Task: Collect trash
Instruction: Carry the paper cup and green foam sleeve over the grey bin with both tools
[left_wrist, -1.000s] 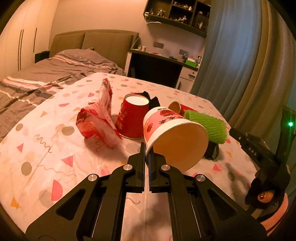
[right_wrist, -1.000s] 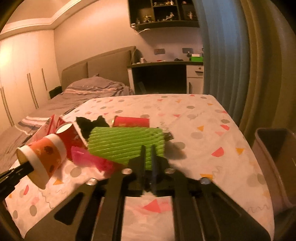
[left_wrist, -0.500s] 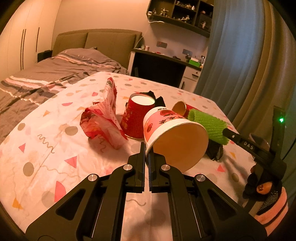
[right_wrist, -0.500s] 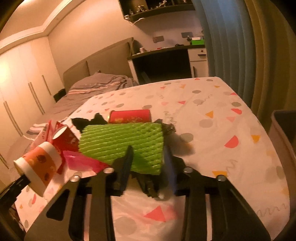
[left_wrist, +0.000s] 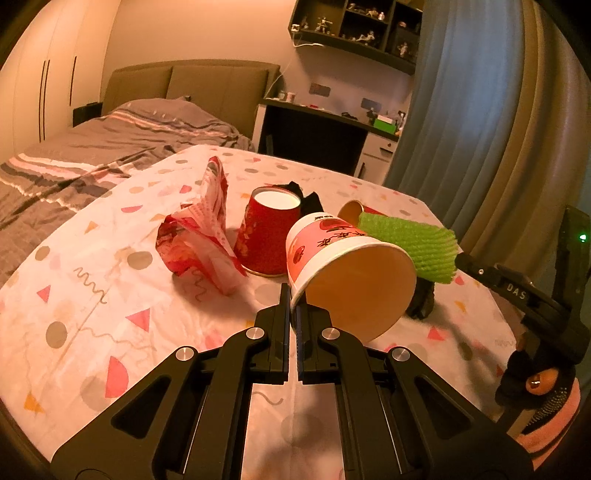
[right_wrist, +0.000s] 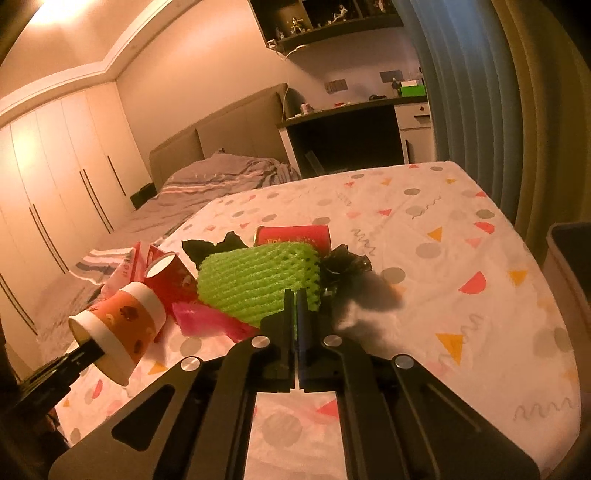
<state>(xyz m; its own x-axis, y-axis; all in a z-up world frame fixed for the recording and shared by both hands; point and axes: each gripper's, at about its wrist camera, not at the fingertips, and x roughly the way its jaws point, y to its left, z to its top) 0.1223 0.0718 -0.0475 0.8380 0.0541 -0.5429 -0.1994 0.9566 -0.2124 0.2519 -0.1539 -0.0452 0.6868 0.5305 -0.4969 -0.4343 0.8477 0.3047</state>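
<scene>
My left gripper (left_wrist: 291, 295) is shut on the rim of an orange-and-white paper cup (left_wrist: 343, 266) and holds it above the table; the cup also shows in the right wrist view (right_wrist: 118, 332). My right gripper (right_wrist: 295, 295) is shut on a green foam net sleeve (right_wrist: 258, 280), lifted off the table; the sleeve also shows in the left wrist view (left_wrist: 410, 243). On the patterned tablecloth (right_wrist: 443, 258) lie a red upside-down cup (left_wrist: 267, 236), a crumpled red wrapper (left_wrist: 199, 236), a red cup on its side (right_wrist: 295, 234), black plastic scraps (right_wrist: 345, 264) and a pink wrapper (right_wrist: 207, 321).
A grey bin (right_wrist: 569, 258) stands off the table's right edge. A bed (left_wrist: 92, 155) lies beyond the table on the left, a desk (left_wrist: 325, 136) at the back, curtains (left_wrist: 480, 110) on the right.
My right gripper opened around the green sleeve, then shut on it and lifted it. My left gripper kept hold of the paper cup and rose slightly.
</scene>
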